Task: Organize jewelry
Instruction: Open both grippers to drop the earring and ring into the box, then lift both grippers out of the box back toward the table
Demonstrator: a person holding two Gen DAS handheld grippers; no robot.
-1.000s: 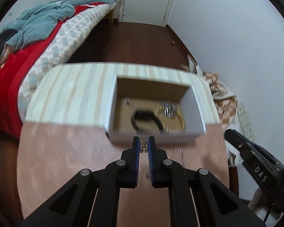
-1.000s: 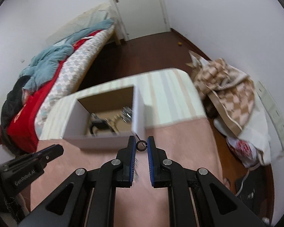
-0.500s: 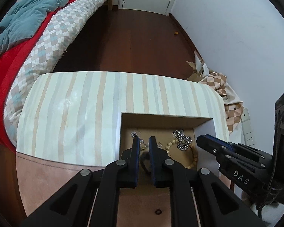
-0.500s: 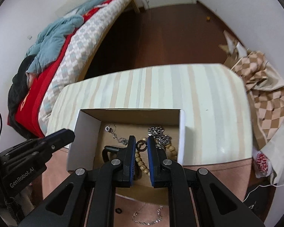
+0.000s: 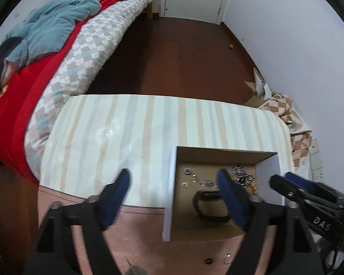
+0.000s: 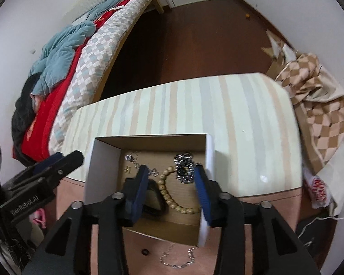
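Observation:
An open cardboard box (image 6: 210,151) with white outer walls sits on the table; it also shows in the left wrist view (image 5: 169,197). Inside lie a wooden bead bracelet (image 6: 169,194), a silver chain bracelet (image 6: 183,167) with a black ring (image 6: 182,171) on it, a thin chain (image 6: 131,159), a small gold earring (image 6: 127,169) and a black band (image 5: 208,206). My right gripper (image 6: 170,178) is open and empty above the box. My left gripper (image 5: 173,183) is open and empty, straddling the box's left wall. A small black ring (image 6: 145,251) and a silver necklace (image 6: 176,260) lie on the table in front of the box.
The table has a striped cloth (image 6: 229,114) at the back and a pink surface (image 5: 137,233) in front. A bed (image 5: 68,52) stands to the left. A checkered bag (image 6: 318,107) lies on the dark floor at the right.
Both grippers have opened over the box. The right let go of the black ring, which now lies on the silver chain bracelet. The left released the small gold earring into the box.

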